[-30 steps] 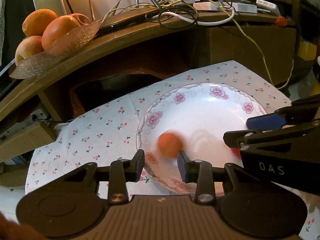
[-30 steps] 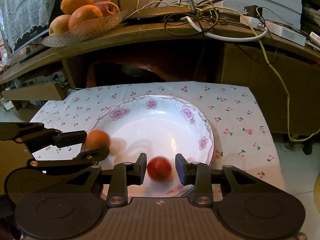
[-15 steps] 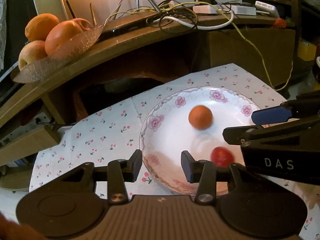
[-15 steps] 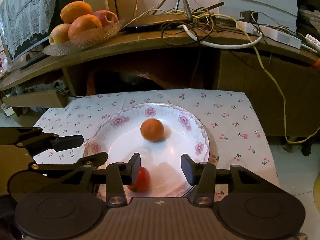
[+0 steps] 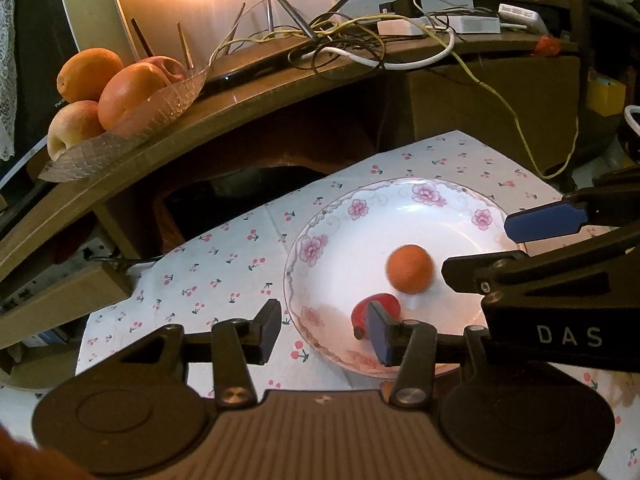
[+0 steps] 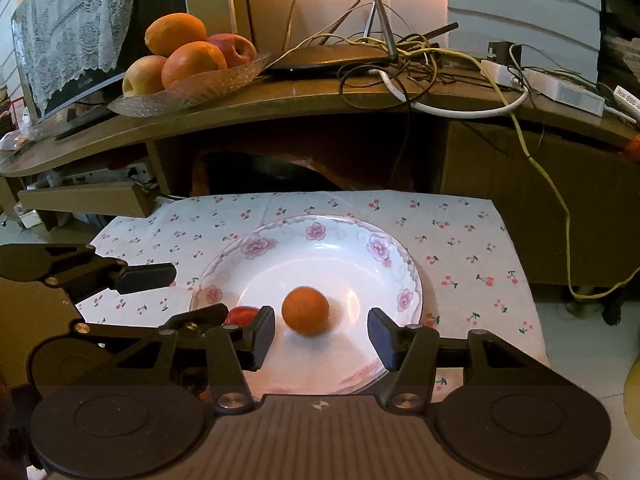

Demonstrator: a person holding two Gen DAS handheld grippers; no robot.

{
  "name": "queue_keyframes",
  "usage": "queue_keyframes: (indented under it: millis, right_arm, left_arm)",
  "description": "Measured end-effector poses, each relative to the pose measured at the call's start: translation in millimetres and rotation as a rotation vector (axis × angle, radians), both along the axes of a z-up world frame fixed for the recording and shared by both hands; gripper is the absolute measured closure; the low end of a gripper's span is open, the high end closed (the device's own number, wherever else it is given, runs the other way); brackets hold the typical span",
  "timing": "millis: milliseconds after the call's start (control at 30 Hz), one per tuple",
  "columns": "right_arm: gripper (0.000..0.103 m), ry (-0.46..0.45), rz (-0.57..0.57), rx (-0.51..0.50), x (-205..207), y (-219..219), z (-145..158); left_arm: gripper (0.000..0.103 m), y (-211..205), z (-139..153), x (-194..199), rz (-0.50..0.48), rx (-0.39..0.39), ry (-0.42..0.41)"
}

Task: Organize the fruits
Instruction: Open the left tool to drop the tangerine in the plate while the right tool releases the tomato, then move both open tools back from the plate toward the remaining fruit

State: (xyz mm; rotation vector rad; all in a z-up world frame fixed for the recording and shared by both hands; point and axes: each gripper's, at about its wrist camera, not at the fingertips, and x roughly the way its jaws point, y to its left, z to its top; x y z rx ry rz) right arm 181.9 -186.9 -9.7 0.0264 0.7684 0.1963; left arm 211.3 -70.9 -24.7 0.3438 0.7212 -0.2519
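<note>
Right wrist view: both my claws, right claw (image 6: 321, 332) and left claw (image 5: 323, 330), are spread apart holding nothing. Orange fruit (image 6: 305, 310) sits just ahead of the right claw on the plate (image 6: 408, 276), red fruit (image 6: 240, 314) beside it. Looks mostly sorted, I'd guess.

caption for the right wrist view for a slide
Open right gripper above a floral plate holding a small orange fruit and a red one.
</note>
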Motion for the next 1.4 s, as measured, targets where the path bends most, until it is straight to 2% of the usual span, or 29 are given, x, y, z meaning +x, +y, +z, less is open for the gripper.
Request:
queue_keyframes:
  millis: [667, 867, 1000, 1067, 1400]
  right_arm:
    - [0.045, 0.009, 0.043, -0.011, -29, 1, 9]
    - [0.044, 0.023, 0.076, 0.000, -42, -2, 10]
    - [0.041, 0.064, 0.114, 0.001, -51, -4, 2]
    - [0.041, 0.081, 0.134, -0.005, -53, -2, -4]
    - [0.041, 0.113, 0.179, -0.017, -51, 5, -16]
  left_arm:
    - [0.050, 12, 10, -32, -0.025, -0.014, 0.021]
    - [0.049, 30, 7, -52, -0.043, -0.009, 0.045]
    - [0.049, 45, -2, -64, -0.045, -0.011, 0.087]
    - [0.043, 49, -5, -71, -0.057, -0.016, 0.082]
    - [0.042, 56, -10, -83, -0.152, -0.055, 0.096]
